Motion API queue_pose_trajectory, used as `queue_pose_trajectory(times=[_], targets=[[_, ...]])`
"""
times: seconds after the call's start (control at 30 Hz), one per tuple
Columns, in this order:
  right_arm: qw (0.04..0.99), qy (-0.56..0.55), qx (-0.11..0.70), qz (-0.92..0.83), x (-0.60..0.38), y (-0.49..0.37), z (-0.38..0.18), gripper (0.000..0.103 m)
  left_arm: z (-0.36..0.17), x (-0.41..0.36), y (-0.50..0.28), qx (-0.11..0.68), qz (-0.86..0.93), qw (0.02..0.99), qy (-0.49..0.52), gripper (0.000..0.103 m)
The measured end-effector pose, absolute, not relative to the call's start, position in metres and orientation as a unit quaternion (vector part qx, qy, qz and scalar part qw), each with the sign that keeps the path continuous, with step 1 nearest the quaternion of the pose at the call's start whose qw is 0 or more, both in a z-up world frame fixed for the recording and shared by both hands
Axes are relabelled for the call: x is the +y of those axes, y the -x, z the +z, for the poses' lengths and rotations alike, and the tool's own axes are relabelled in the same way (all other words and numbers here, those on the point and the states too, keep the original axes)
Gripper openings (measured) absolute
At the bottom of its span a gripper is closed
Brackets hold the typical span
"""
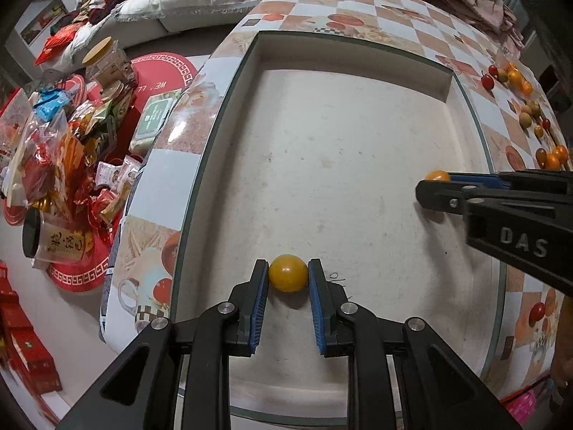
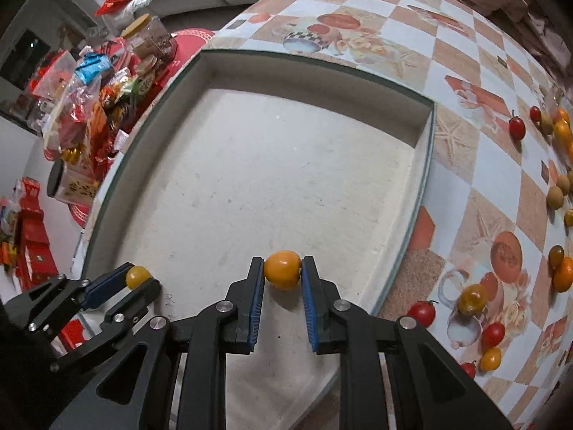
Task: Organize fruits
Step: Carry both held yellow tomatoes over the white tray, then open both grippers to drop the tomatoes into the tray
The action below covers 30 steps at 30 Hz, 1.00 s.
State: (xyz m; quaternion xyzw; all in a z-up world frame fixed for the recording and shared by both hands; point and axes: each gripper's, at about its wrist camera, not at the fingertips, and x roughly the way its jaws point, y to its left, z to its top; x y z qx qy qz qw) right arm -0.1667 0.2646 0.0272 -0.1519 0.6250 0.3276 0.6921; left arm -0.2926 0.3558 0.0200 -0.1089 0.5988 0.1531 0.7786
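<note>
Beside checkered tablecloth (image 2: pixel 447 82), cluttered floor (image 1: pixel 71 294)

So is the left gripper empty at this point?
No, the left gripper has its blue fingers closed on a yellow fruit over the white tray.

1 tray (image 2: pixel 426 165), 2 held yellow fruits (image 2: pixel 282 269)

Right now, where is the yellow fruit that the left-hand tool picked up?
The yellow fruit sits pinched between the left gripper fingers, over the near part of the shallow white tray. The right gripper holds an orange fruit alongside it.
</note>
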Motion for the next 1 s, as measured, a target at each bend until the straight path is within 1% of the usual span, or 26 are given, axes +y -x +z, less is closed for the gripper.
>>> queue_pose_trajectory(times=[0.03, 0.07, 0.1, 0.13, 0.17, 0.2, 0.23, 0.3, 0.4, 0.47, 0.5, 0.53, 0.77, 1.0], targets=[[0.690, 0.153, 0.627, 0.327, 0.265, 0.167, 0.025, 0.023, 0.020, 0.356, 0.293, 0.599, 0.152, 0.779, 0.106, 0.029], [0.691, 0.154, 0.627, 0.326, 0.265, 0.167, 0.025, 0.023, 0.019, 0.357, 0.293, 0.600, 0.155, 0.779, 0.100, 0.049], [0.692, 0.156, 0.625, 0.326, 0.266, 0.167, 0.024, 0.024, 0.019, 0.359, 0.294, 0.598, 0.159, 0.779, 0.098, 0.062], [0.691, 0.156, 0.625, 0.328, 0.267, 0.168, 0.024, 0.027, 0.020, 0.360, 0.296, 0.593, 0.165, 0.783, 0.096, 0.073], [0.689, 0.153, 0.626, 0.332, 0.268, 0.167, 0.024, 0.029, 0.021, 0.362, 0.298, 0.586, 0.162, 0.788, 0.099, 0.073], [0.686, 0.150, 0.627, 0.338, 0.269, 0.168, 0.025, 0.037, 0.021, 0.362, 0.298, 0.587, 0.158, 0.787, 0.101, 0.073], [0.686, 0.150, 0.626, 0.340, 0.271, 0.168, 0.024, 0.052, 0.020, 0.362, 0.298, 0.590, 0.156, 0.786, 0.099, 0.073], [0.692, 0.157, 0.620, 0.334, 0.273, 0.169, 0.025, 0.068, 0.018, 0.361, 0.297, 0.593, 0.154, 0.784, 0.096, 0.073], [0.694, 0.142, 0.619, 0.340, 0.272, 0.168, 0.031, 0.068, 0.016, 0.361, 0.296, 0.593, 0.151, 0.785, 0.091, 0.073], [0.698, 0.133, 0.615, 0.342, 0.270, 0.166, 0.039, 0.073, 0.016, 0.363, 0.296, 0.592, 0.149, 0.787, 0.088, 0.073], [0.702, 0.128, 0.611, 0.344, 0.268, 0.165, 0.043, 0.078, 0.016, 0.363, 0.297, 0.592, 0.148, 0.787, 0.087, 0.073], [0.708, 0.120, 0.605, 0.344, 0.266, 0.164, 0.050, 0.080, 0.016, 0.363, 0.296, 0.593, 0.147, 0.787, 0.086, 0.073], [0.738, 0.082, 0.585, 0.327, 0.236, 0.160, 0.078, 0.080, 0.032, 0.359, 0.291, 0.587, 0.139, 0.793, 0.087, 0.073], [0.755, 0.060, 0.597, 0.267, 0.165, 0.151, 0.080, 0.080, 0.063, 0.322, 0.271, 0.567, 0.104, 0.814, 0.069, 0.073]])
